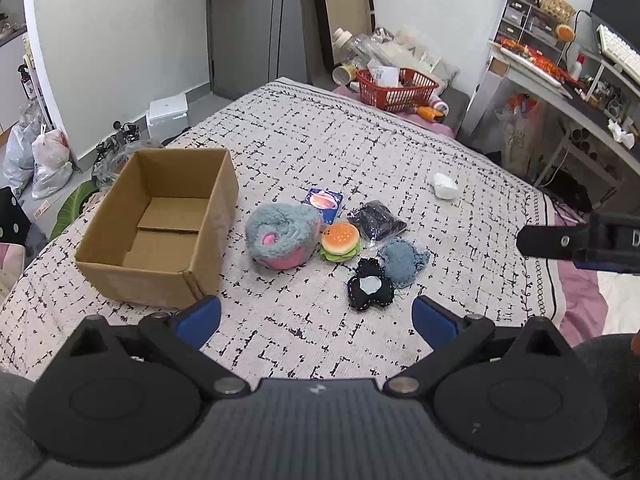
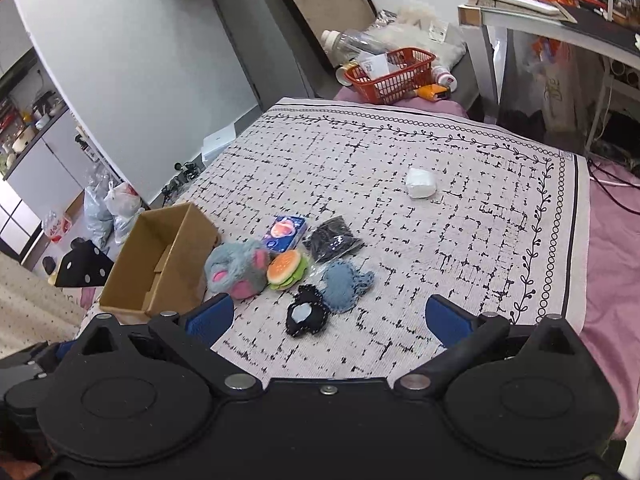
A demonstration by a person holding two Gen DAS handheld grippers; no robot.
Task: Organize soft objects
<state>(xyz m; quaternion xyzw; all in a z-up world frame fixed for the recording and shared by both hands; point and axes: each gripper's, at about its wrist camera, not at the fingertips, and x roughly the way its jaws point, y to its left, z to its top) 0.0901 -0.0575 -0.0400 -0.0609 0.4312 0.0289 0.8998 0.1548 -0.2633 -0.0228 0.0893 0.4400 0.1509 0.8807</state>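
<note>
Both my grippers, left gripper [image 1: 316, 316] and right gripper [image 2: 330, 318], hover spread wide, holding nothing. Just ahead: black felt toy [image 1: 370, 290], blue knit piece [image 1: 402, 260], burger plush [image 1: 340, 240], grey-pink plush [image 1: 280, 240] beside open cardboard box [image 1: 160, 224] on patterned blanket [image 1: 460, 168].

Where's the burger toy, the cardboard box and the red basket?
burger toy [image 1: 340, 237], left wrist view, top of the bun.
cardboard box [image 1: 136, 281], left wrist view, near outer wall.
red basket [image 2: 394, 77], right wrist view, front mesh wall.
</note>
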